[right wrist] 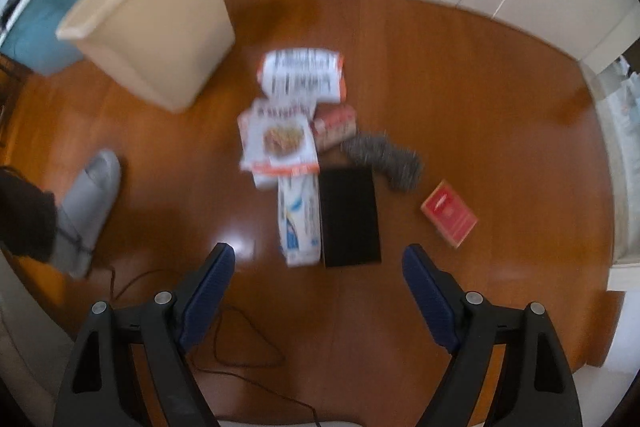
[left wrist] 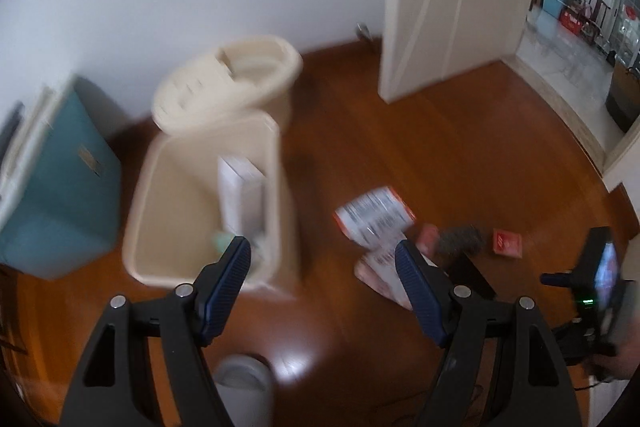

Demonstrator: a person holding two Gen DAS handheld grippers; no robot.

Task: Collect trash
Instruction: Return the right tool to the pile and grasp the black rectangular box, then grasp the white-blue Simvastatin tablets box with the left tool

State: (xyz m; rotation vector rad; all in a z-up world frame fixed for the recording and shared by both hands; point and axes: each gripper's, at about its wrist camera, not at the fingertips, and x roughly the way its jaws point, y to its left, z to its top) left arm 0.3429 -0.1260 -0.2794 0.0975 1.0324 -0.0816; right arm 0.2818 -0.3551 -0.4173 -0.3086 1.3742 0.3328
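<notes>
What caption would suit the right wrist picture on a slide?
Open right gripper above floor litter: printed packets, black box, red box, with the beige bin nearby.

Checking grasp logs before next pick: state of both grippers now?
Left gripper: jaws open, empty, near the beige trash bin.
Right gripper: jaws open, empty, above the black box.

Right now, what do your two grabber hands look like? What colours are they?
Both look alike. The left gripper and right gripper have black plastic frames with triangle-shaped holes and round silver bolts. Their fingers wear dark blue ribbed pads. From the left camera, the other grabber shows a small screen and a green light. No sleeves are visible.
</notes>
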